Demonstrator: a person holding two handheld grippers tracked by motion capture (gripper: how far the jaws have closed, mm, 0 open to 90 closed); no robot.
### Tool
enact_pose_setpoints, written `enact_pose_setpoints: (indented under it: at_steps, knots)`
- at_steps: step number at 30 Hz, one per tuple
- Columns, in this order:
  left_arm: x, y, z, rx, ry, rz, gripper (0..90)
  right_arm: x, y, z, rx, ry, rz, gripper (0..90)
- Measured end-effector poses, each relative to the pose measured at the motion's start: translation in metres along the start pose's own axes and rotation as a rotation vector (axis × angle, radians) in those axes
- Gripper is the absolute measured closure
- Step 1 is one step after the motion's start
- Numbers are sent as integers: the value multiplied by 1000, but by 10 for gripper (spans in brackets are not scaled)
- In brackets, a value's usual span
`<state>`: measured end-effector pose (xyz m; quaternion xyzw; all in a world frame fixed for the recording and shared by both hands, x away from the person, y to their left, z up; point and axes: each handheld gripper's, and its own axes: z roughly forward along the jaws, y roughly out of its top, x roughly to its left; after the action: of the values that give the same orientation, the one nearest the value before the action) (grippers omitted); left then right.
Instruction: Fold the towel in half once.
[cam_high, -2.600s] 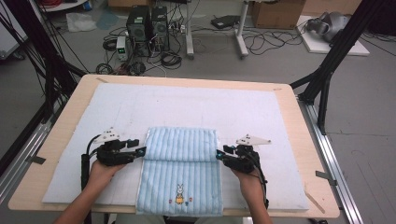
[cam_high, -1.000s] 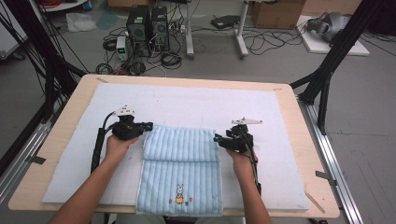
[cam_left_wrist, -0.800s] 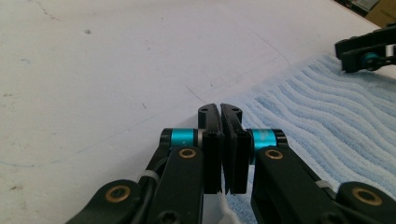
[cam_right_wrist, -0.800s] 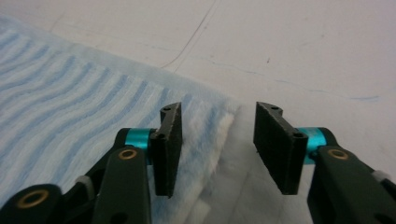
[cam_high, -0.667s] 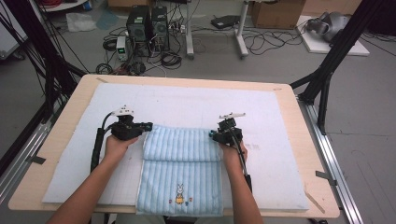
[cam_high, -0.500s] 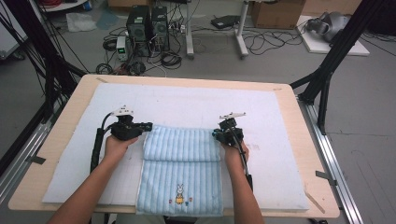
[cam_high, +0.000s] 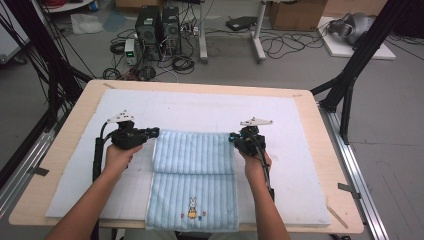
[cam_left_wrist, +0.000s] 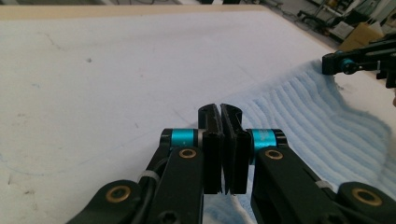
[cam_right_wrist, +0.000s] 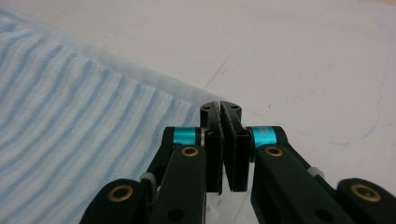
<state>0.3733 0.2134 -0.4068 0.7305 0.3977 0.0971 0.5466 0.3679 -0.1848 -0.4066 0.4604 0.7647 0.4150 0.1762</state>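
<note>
Your left tongs (cam_high: 152, 132) sit at the far left corner of the blue striped towel (cam_high: 192, 180), and your right tongs (cam_high: 234, 137) sit at its far right corner. The towel lies on the white mat (cam_high: 200, 107) that covers the bench (cam_high: 327, 150), near your edge and about midway across it. It is folded across the middle, with the far half doubled over, and the near half shows a small rabbit picture (cam_high: 192, 207) by the hem. In the left gripper view your left tongs (cam_left_wrist: 223, 135) are clenched, the two black jaws pressed together, with towel cloth (cam_left_wrist: 308, 116) running up to them and under them from the right; the corner seems pinched between the pads, though the cloth inside the bite itself is hidden. The far edge of the towel rises in a soft ridge toward your other gripper (cam_left_wrist: 362, 63) at the upper right of that view. In the right gripper view your right tongs (cam_right_wrist: 223, 140) have just been closing and now stand clenched at the towel's corner (cam_right_wrist: 93, 140), with the cloth edge reaching the left jaw; whether any cloth is caught between the pads you cannot tell from that view. Both your hands (cam_high: 120, 157) rest low over the mat, one on each side of the towel
</note>
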Motion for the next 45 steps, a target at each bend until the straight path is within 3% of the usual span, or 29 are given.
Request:
enact_pose_setpoints:
  at_steps: [3, 13, 18, 23, 30, 31, 33, 34, 38, 42, 45]
  knots:
    - [-4, 1, -9, 3, -18, 4, 870, 7, -3, -13, -18, 12, -38, 878]
    - [-24, -26, -33, 29, -83, 3, 869, 25, -29, -56, -74, 93, -34, 878]
    - [-31, -43, -41, 36, -105, 9, 869, 33, -47, -67, -49, 108, -52, 878]
    - [-37, -58, -45, 75, -122, 22, 868, 37, -68, -69, -19, 118, -45, 878]
    - [-43, -70, -44, 122, -119, 41, 863, 41, -88, -70, 35, 121, -45, 865]
    - [-43, -70, -44, 113, -112, 36, 836, 41, -89, -70, 36, 116, -49, 824]
    - [-42, -68, -43, 99, -65, 17, 587, 40, -88, -70, 17, 100, -27, 682]
    - [-40, -67, -43, 90, -47, 11, 511, 38, -86, -71, -2, 101, -4, 646]
    - [-29, -57, -40, 43, -15, -11, 431, 29, -77, -71, -54, 73, 35, 585]
    - [-17, -46, -28, 29, 16, -22, 432, 18, -67, -54, -14, 59, 51, 577]
    - [-15, -42, -22, 23, 32, -4, 433, 15, -63, -38, 30, 57, 48, 579]
